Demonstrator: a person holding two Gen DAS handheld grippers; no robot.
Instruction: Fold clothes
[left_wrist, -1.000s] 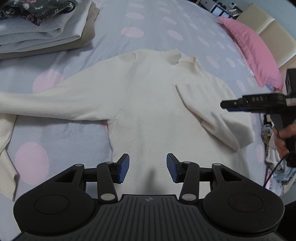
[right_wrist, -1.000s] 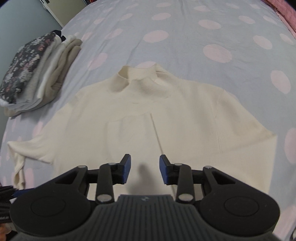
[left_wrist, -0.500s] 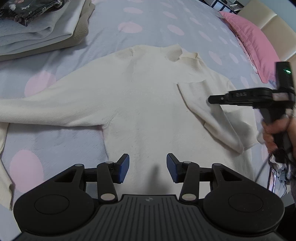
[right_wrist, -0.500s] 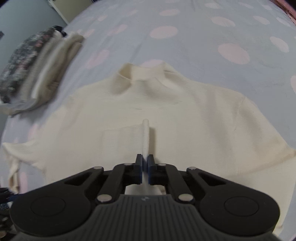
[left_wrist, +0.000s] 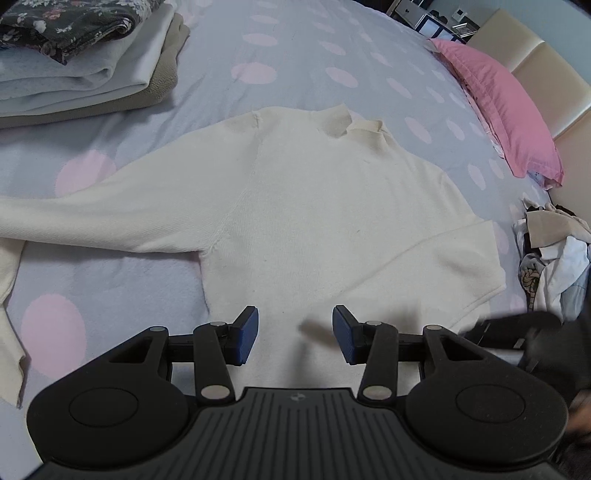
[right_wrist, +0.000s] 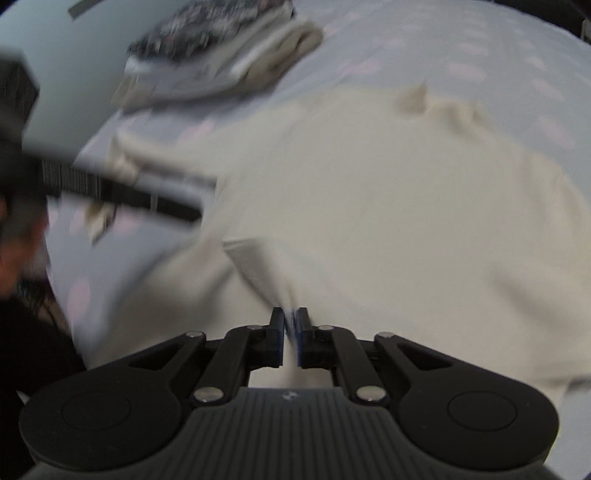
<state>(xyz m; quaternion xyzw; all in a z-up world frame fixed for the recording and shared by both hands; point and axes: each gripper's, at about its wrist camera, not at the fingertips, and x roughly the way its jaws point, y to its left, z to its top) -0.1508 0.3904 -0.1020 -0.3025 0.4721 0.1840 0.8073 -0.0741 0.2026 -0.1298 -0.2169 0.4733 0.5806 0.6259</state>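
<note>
A cream sweater (left_wrist: 317, 229) lies flat, front up, on a bed (left_wrist: 303, 48) covered by a pale lilac sheet with pink dots. Its collar (left_wrist: 347, 125) points toward 12 o'clock in the left wrist view, and 1 long sleeve (left_wrist: 92, 218) stretches out toward 9 o'clock, its cuff end bending down along the left edge. The other sleeve (left_wrist: 454, 266) is folded across the body and runs from 3 o'clock down toward 5 o'clock.

The left gripper (left_wrist: 295, 334) hangs above the sweater's lower hem at 6 o'clock, its blue pads spread apart with nothing between them and only cream knit showing in the gap.

The right gripper (right_wrist: 291, 341) shows at 6 o'clock in its own blurred view. Its jaws are nearly together and are just starting to open, with a thin ridge of the sweater's fabric (right_wrist: 266, 273) still pinched between the pads and rising toward 11 o'clock. From the left wrist camera this gripper appears only as a dark blur at 4 o'clock.

A stack of folded clothes (left_wrist: 81, 62), topped by a dark floral piece, sits at 10 o'clock. A pink pillow (left_wrist: 506, 110) lies at 2 o'clock, and a heap of unfolded laundry (left_wrist: 554, 254) sits at 3 o'clock by the bed's edge.
</note>
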